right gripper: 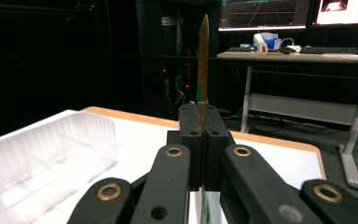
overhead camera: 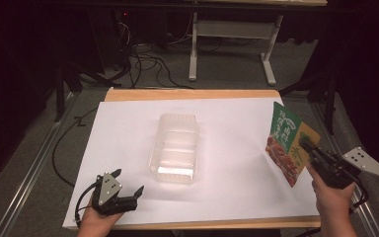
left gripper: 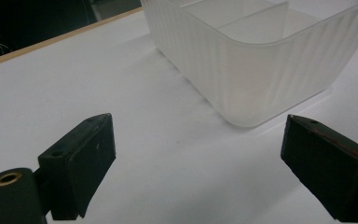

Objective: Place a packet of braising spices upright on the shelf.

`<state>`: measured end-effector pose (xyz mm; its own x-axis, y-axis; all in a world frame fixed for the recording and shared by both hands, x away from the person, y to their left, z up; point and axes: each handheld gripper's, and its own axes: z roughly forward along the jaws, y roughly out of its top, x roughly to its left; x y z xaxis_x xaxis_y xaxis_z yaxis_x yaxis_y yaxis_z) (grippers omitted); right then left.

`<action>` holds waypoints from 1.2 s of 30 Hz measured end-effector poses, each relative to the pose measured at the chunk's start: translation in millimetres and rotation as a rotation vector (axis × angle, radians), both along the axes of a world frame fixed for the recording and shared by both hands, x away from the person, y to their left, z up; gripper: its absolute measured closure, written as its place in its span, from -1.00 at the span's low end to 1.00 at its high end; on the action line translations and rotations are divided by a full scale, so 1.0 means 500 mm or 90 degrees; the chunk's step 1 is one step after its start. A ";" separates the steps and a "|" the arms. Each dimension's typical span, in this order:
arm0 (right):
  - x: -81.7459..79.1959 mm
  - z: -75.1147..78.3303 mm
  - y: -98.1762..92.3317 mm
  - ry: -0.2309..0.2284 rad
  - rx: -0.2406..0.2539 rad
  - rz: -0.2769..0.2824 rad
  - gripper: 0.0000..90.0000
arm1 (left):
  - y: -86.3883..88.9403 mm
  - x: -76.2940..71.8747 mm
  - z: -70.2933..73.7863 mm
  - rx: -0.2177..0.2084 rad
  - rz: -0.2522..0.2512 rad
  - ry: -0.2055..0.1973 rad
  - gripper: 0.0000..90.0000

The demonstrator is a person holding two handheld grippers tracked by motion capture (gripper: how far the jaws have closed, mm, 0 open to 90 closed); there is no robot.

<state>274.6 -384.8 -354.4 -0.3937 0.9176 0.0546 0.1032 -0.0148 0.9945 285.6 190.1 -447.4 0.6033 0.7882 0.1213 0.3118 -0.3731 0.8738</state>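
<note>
Rightward, packet (overhead camera: 287, 143) in right tool (overhead camera: 310, 148) past table edge (overhead camera: 296, 111).

Green and orange packet (overhead camera: 287, 143) with red food print, at the table's (overhead camera: 128, 148) right edge. Clear, ribbed tray (overhead camera: 175, 148) mid-table. White tabletop, wood-coloured rim. Black grippers (overhead camera: 114, 195) (overhead camera: 307, 144), brass rivets, grey plates.

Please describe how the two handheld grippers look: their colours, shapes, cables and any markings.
Both the left gripper and right gripper are black, each topped by a grey three-cornered plate with small holes. Fingers are blocky, flat-faced pads; brass-ringed pivots join their link arms. A black cable trails from each.
</note>
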 end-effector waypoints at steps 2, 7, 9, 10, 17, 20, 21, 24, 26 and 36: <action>0.000 -0.001 -0.003 0.000 0.003 0.002 1.00 | 0.000 0.000 0.000 0.000 0.000 0.000 -0.77; 0.003 -0.006 0.003 0.008 0.002 0.008 1.00 | 0.004 -0.002 0.002 -0.006 0.002 -0.002 -0.77; 0.003 -0.008 0.007 0.010 -0.001 0.009 1.00 | 0.005 -0.001 0.000 -0.010 0.002 0.001 -0.77; 0.001 -0.009 0.009 0.011 -0.001 0.010 1.00 | 0.005 -0.001 0.000 -0.011 0.003 0.002 -0.77; -0.001 -0.004 0.011 0.001 0.000 0.016 1.00 | 0.001 -0.006 0.004 -0.009 0.006 -0.005 -0.77; 0.001 -0.002 0.013 0.000 0.011 0.021 1.00 | 0.001 -0.005 0.003 -0.008 0.008 -0.005 -0.77; 0.003 -0.002 0.013 -0.001 0.012 0.022 1.00 | 0.001 -0.005 0.003 -0.008 0.009 -0.004 -0.77; 0.011 0.002 0.022 0.000 0.015 0.029 1.00 | 0.002 -0.005 0.002 -0.010 0.011 -0.004 -0.77; 0.018 0.005 0.031 0.000 0.015 0.040 1.00 | 0.004 -0.007 0.003 -0.013 0.010 -0.005 -0.77; 0.075 0.017 0.105 -0.001 0.029 0.081 1.00 | 0.016 -0.010 0.008 -0.030 0.009 -0.013 -0.77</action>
<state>312.2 -332.4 -345.8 -0.5068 0.8568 0.0949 0.1061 -0.0473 0.9932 280.5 198.1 -443.3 0.5895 0.8020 0.0961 0.2987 -0.3270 0.8966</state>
